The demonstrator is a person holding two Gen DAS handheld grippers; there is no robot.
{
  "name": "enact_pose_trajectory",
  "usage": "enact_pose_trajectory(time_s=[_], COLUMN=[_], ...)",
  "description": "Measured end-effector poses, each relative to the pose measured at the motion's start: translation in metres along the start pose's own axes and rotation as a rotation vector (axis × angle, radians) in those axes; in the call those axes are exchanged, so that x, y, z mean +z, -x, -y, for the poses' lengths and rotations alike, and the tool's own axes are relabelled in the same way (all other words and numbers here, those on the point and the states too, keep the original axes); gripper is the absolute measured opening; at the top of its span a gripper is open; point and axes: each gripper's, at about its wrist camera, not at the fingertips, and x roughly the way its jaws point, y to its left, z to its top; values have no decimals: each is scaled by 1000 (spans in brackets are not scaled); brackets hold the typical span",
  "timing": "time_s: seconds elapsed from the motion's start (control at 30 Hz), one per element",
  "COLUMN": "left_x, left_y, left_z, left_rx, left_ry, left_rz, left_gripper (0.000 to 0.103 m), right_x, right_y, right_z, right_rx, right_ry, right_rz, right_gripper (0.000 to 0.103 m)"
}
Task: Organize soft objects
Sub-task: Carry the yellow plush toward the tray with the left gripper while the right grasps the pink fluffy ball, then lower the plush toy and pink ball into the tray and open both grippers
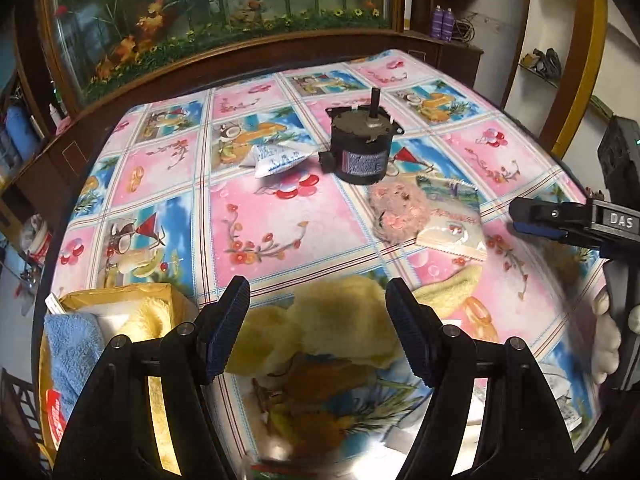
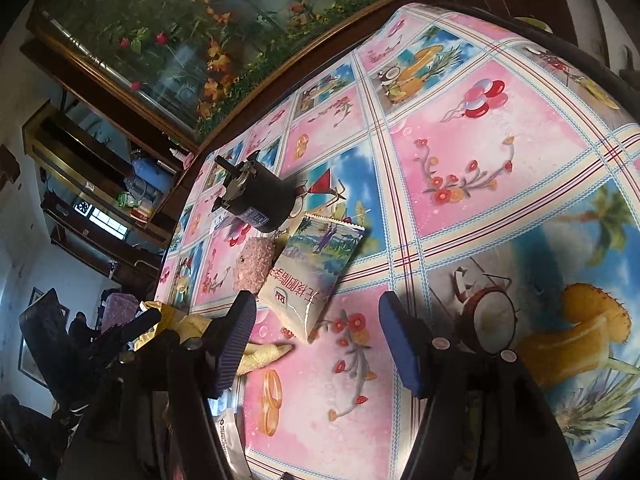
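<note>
A yellow fluffy cloth [image 1: 340,316] lies on the patterned table just ahead of my open, empty left gripper [image 1: 318,328]; one end of it shows in the right wrist view [image 2: 264,354]. A pink fuzzy pad [image 1: 394,208] [image 2: 254,266] lies beside a printed soft packet [image 1: 452,220] [image 2: 316,272]. A gold box [image 1: 120,300] at the near left holds a blue towel [image 1: 72,344] and a yellow cloth [image 1: 146,318]. My right gripper [image 2: 316,340] is open and empty, above the table near the packet; it shows at the right edge of the left wrist view [image 1: 536,216].
A black motor [image 1: 360,148] [image 2: 260,196] stands mid-table. A small white sachet [image 1: 276,158] lies left of it. Another white packet [image 1: 560,396] lies at the near right edge. A wooden cabinet with a fish tank [image 1: 220,8] stands behind the table.
</note>
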Motion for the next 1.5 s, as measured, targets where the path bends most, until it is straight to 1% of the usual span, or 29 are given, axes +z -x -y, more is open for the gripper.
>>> enact_pose_trajectory(time_s=[0.07,0.13,0.23,0.27,0.3,0.37,0.43,0.5,0.57,0.67,0.77,0.83,0.9,0.97,1.03,1.07,1.13,1.17,1.2,1.27,1.4,1.47,1.5], left_x=[1,2,-1,-3,-6,-12,-19,-25,-31,-46,-62,-72,-82,-93,-103,-110,-124,-131,-138,-154,-177,-183,-185], left_y=[-18,-30,-36,-36,-35,-26,-13,5,26,64,103,122,138,149,157,160,166,168,169,169,158,151,149], left_z=[1,5,17,20,23,29,33,29,22,2,-21,-37,-56,-75,-91,-99,-114,-121,-128,-140,-160,-165,-167], left_rx=[-10,-20,-14,-18,-30,-44,-77,-119,-154,-188,-199,-193,-174,-138,-113,-93,-22,6,35,89,205,291,343], left_ry=[-7,-4,-25,-24,-22,-29,-13,31,90,171,230,277,333,380,421,439,465,476,490,518,558,557,558], left_rz=[-55,-93,-118,-132,-135,-118,-97,-57,-16,55,130,169,205,232,241,241,231,222,209,183,116,84,74], left_gripper=[73,75,75,70,62,53,51,51,51,51,51,51,51,51,51,51,51,51,51,52,54,54,56], right_x=[-1,-1,0,1,1,0,-1,-2,-2,-4,1,9,16,20,19,17,13,11,10,9,8,7,6], right_y=[0,1,3,2,2,1,2,2,2,0,-13,-28,-48,-70,-92,-102,-119,-124,-123,-120,-98,-84,-77], right_z=[-3,-3,2,3,3,2,0,-3,-8,-27,-58,-79,-94,-104,-110,-112,-115,-116,-118,-118,-122,-129,-134], right_rx=[-5,-17,-38,-43,-48,-65,-77,-90,-79,-95,-96,-133,-185,-226,-268,-296,-352,-376,-395,-375,-354,-317,-293], right_ry=[14,19,10,7,7,21,42,67,91,156,239,312,379,420,453,473,517,531,553,537,520,504,496], right_rz=[-5,3,18,19,19,22,30,40,44,16,-40,-64,-88,-121,-155,-171,-197,-204,-187,-192,-146,-128,-124], right_gripper=[64,64,64,64,64,64,64,64,64,64,64,64,64,64,64,64,62,48,42,39,38,38,38])
